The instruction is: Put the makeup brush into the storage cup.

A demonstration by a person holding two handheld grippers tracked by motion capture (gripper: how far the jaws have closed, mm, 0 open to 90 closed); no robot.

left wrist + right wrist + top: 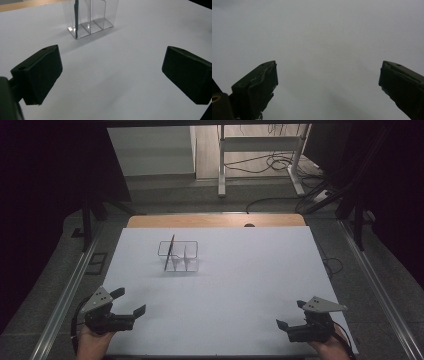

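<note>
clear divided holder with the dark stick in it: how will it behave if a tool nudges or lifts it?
The clear holder looks thin-walled and empty apart from the dark stick, so probably light and prone to sliding on the smooth white table. The stick leans in an end compartment, so it may tip out. Walls look glossy, possibly slippery.

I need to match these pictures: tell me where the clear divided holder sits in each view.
High view: clear divided holder stands left of centre on the far half of the white table.
Left gripper view: top centre-left, beyond the open jaws.
Right gripper view: bare white table surface between the open jaws.
Shared landmark: the dark pen standing in the holder's end compartment.
</note>
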